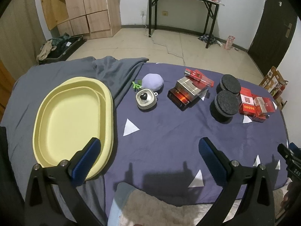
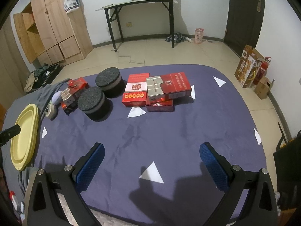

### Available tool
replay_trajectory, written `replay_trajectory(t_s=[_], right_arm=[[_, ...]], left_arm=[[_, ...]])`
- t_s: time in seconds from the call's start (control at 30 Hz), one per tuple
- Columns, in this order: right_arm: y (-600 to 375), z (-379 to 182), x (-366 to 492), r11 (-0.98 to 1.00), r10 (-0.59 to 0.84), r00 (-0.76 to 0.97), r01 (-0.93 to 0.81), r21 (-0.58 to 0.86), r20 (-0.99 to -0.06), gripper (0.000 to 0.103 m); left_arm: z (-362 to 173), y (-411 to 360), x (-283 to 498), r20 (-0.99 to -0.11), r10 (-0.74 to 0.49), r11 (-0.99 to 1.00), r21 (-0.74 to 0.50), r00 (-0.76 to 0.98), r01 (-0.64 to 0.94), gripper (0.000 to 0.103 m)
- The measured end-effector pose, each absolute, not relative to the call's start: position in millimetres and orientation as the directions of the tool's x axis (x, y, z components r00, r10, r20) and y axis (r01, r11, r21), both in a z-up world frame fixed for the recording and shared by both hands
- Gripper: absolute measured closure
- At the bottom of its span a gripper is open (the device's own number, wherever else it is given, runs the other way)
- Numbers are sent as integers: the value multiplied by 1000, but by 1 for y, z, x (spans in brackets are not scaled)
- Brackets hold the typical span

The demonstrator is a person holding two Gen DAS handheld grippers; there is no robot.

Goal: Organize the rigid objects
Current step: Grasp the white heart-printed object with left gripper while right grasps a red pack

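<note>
Both hand-held grippers hovered spread wide, empty: left hand-held gripper (image 1: pixel 150 158) beside stacked yellow trays (image 1: pixel 71 120), right hand-held gripper (image 2: pixel 151 162) over bare purple sheet (image 2: pixel 169 128). Objects lay far across the bed, untouched.

Risks, judged: loosely piled red boxes (image 2: pixel 150 92) likely to slide apart if one pulled from beneath; soft sheet could bunch, tipping black round pads (image 2: pixel 99 96).

Count: two trays; two pads; roughly four boxes right pile, roughly four in second pile (image 1: pixel 190 90); one lilac pouch (image 1: pixel 152 82); one heart-topped tin (image 1: pixel 146 99).
</note>
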State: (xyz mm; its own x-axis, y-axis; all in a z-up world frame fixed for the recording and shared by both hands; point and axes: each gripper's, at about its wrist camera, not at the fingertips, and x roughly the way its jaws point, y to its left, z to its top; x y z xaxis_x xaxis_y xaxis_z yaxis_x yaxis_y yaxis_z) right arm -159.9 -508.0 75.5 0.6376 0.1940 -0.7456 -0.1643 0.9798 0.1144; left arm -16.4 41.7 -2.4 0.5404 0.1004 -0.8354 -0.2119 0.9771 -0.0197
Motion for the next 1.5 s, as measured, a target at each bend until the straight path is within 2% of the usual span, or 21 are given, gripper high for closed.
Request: replay_trajectory(t_s=[0.37, 0.57, 0.63, 0.83, 0.97, 1.03, 1.17, 1.33, 1.43, 1.47, 1.5], right_arm=[[-545, 59, -139, 976, 215, 633, -167, 140, -743, 0], [-552, 68, -90, 978, 209, 659, -156, 141, -722, 0], [-547, 73, -73, 964, 264, 670, -199, 174, -694, 0], [-534, 60, -28, 965, 260, 631, -192, 177, -731, 0], [-523, 57, -16, 965, 247, 608, -221, 138, -754, 0], [-520, 59, -16, 967, 236, 607, -221, 124, -759, 0], [-505, 58, -4, 970, 219, 568, -218, 112, -793, 0], [-501, 47, 13, 975, 172, 555, -215, 60, -814, 0], [-503, 48, 18, 975, 190, 562, -205, 87, -805, 0], [-500, 49, 21, 975, 189, 569, -204, 85, -800, 0], [-497, 49, 22, 975, 187, 575, -208, 79, -797, 0]], left_arm=[[-17, 67, -1, -863, 99, 966, -37, 495, -257, 0], [-31, 93, 42, -892, 1, 967, -114, 451, -228, 0], [-33, 97, 57, -892, 11, 978, -84, 452, -189, 0], [-59, 100, 86, -910, 52, 989, -10, 411, -147, 0], [-75, 88, 103, -912, 29, 999, 33, 409, 3, 0], [-79, 82, 111, -904, 60, 994, 92, 422, 54, 0], [-84, 77, 121, -900, 10, 991, 65, 435, 113, 0], [-95, 77, 137, -916, 15, 986, 80, 402, 144, 0], [-100, 78, 138, -917, 18, 985, 84, 399, 150, 13], [-102, 80, 138, -917, 8, 986, 73, 400, 149, 24], [-103, 81, 136, -917, -3, 988, 60, 399, 145, 41]])
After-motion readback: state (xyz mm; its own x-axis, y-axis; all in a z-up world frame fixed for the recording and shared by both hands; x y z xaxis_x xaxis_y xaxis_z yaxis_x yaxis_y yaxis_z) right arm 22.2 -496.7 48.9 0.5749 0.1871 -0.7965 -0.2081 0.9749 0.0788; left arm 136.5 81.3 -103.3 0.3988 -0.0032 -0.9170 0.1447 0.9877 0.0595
